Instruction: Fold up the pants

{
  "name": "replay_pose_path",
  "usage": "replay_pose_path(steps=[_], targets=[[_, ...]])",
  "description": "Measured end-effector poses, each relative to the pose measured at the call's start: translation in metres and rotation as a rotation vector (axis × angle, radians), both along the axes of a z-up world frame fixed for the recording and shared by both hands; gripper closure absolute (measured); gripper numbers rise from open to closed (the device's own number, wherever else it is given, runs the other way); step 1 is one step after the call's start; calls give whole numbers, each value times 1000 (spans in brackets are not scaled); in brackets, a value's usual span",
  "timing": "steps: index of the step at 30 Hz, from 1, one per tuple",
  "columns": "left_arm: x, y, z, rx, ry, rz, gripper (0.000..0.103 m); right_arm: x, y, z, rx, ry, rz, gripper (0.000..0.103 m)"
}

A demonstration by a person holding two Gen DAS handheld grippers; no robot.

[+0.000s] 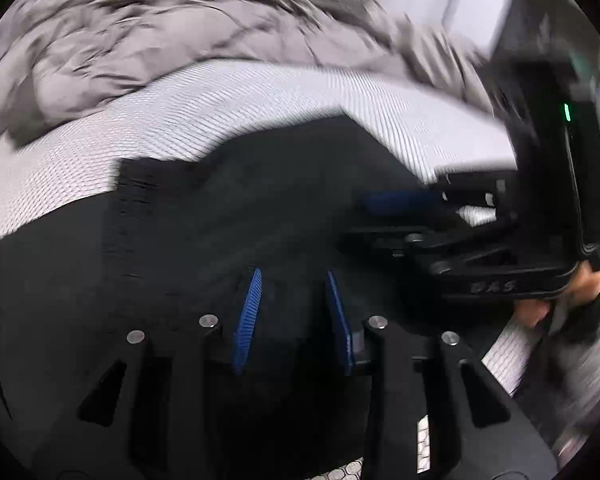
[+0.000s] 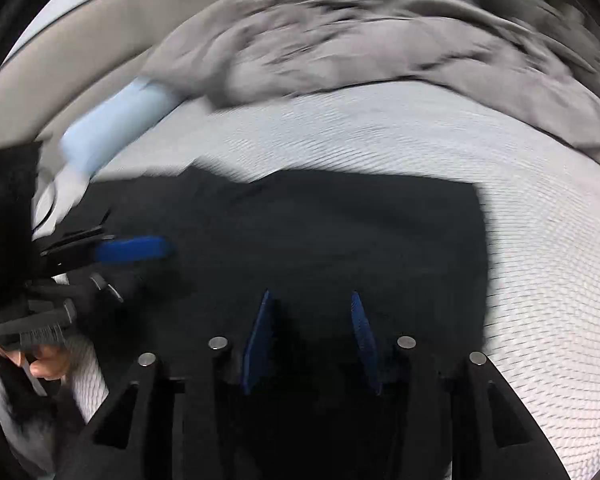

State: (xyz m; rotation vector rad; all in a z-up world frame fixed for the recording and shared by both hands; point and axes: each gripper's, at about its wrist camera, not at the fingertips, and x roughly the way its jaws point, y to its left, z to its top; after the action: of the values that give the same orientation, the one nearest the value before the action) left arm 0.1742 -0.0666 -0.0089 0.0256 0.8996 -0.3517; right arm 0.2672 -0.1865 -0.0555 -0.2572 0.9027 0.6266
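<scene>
Hovering open-jawed over the black pants [image 2: 300, 232], left gripper [image 1: 294, 280] and right gripper [image 2: 314, 300] hold nothing; a shallow pinch could drag one layer askew.

Both views are evenly and softly lit, with no hard shadows and no clear single light source. Motion blur smears most of each picture: the crumpled grey quilted blanket [image 1: 172, 44] [image 2: 380, 44] is streaked, and the woven white mattress cover [image 1: 260, 104] [image 2: 520, 208] keeps its weave pattern only in patches. The flat black fabric pants [image 1: 228, 216] [image 2: 320, 232] read as a nearly textureless dark mass with underexposed detail. Fisheye distortion bows the bed's edges, and black vignetting fills the corners. Small glints sit on the metal pins.
</scene>
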Motion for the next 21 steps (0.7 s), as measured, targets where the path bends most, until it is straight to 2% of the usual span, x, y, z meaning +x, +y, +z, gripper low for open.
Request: replay_pose_path(steps=[1, 3, 4, 5, 7, 9, 11, 13, 15, 16, 17, 18, 21], targets=[[0, -2, -5, 14, 7, -1, 72, -2, 5, -10, -68, 0, 0, 60], [-5, 9, -8, -37, 33, 0, 75, -7, -5, -21, -164, -65, -25, 60], [-11, 18, -3, -59, 35, 23, 75, -9, -16, -20, -181, -82, -46, 59], [-17, 25, 3, -46, 29, 59, 74, -10, -28, -17, -191, -87, -77, 59], [-31, 36, 14, -28, -14, 108, 73, -15, -56, -6, -167, -81, -136, 59], [-42, 35, 19, -108, -21, 84, 72, -23, -64, 9, -111, -84, -167, 58], [-45, 20, 16, -123, 0, 36, 70, -38, -53, 17, -31, -78, -105, 58], [-44, -2, 3, -68, 34, -10, 70, -49, -33, 14, 0, -56, -35, 58], [-41, -16, -10, 3, 55, -43, 70, -52, -17, 1, -50, -39, 9, 58], [-44, -16, -11, 5, 49, -56, 70, -52, -14, -9, -112, -47, 0, 58], [-48, -11, -9, -15, 53, -58, 70, -51, -18, -12, -132, -58, -7, 58], [-51, -3, -7, -43, 62, -55, 70, -50, -27, -10, -127, -64, -22, 58], [-66, 19, -6, -46, 50, 1, 70, -55, -58, 0, -128, -77, -82, 58]])
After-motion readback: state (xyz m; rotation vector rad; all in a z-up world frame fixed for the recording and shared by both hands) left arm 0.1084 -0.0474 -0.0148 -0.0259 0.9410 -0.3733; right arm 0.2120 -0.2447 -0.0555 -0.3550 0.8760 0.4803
